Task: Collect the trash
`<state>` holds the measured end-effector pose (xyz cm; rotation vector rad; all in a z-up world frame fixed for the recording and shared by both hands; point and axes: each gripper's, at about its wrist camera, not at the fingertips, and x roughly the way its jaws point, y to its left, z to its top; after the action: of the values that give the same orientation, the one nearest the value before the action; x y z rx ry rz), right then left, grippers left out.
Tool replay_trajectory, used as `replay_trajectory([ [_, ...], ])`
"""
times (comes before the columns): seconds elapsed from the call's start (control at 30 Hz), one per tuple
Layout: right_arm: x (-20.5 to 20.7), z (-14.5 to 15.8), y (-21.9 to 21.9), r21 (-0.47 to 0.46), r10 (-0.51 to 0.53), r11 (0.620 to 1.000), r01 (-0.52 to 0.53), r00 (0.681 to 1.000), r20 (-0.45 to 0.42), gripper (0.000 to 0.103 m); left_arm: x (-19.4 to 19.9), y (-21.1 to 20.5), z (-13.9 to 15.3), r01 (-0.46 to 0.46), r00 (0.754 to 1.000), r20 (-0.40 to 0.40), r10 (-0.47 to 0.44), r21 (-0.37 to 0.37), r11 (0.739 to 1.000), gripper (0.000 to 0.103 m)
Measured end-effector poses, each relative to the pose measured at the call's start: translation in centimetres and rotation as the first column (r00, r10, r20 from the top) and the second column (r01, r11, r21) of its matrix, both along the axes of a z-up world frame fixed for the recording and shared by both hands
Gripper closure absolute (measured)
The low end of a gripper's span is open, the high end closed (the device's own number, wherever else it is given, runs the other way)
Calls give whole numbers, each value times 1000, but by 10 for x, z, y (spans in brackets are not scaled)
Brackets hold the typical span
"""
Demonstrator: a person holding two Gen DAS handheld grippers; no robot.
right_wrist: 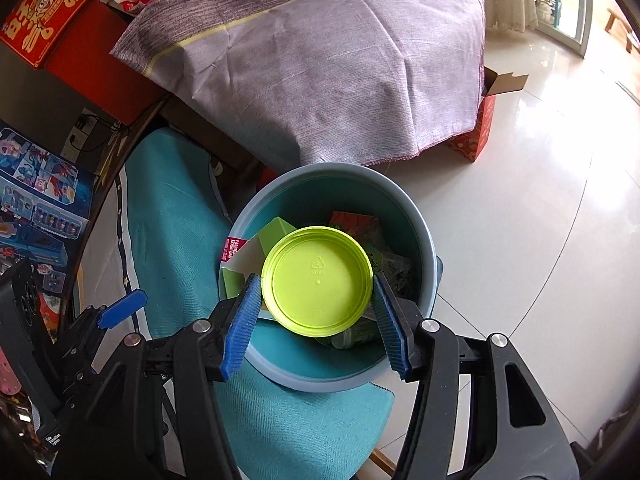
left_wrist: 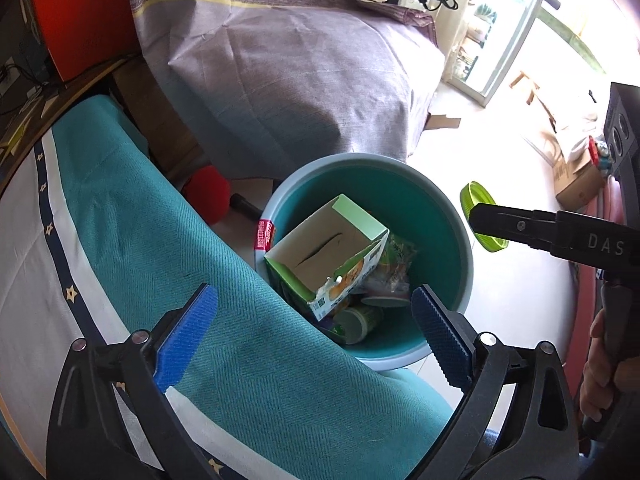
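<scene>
A teal bin stands on the floor and holds an opened green carton, paper cups and wrappers. My left gripper hangs above the bin's near side, jaws wide open with nothing between the blue pads. My right gripper is shut on a round lime-green lid, clamped at its two sides and held flat above the bin. In the left wrist view the same lid shows at the bin's right rim behind one black finger of the right gripper.
A teal cloth with a white starred border covers the surface pressed against the bin's left side. Behind the bin is furniture draped in purple cloth. Red boxes stand at the back left, and shiny floor tiles lie to the right.
</scene>
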<state>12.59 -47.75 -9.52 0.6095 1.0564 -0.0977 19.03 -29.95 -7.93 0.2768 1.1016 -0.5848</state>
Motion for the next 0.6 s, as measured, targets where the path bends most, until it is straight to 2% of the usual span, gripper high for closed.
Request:
replay_trajectory([
  [0.13,4,2,7,-15,24,1000,-24,1000,-7,49,-3,5,1,-6,1000,6,6,3,1000,5],
  [0.27,4,8,14,-32,37,999,-37,999,0,32,-5,13,6,-25,1000,11,25,-12,1000,5],
  [0.6,-15,25,29,-68,51,996,-50,999,13,19,-23,35,25,-68,997,40,69,-32,997,4],
])
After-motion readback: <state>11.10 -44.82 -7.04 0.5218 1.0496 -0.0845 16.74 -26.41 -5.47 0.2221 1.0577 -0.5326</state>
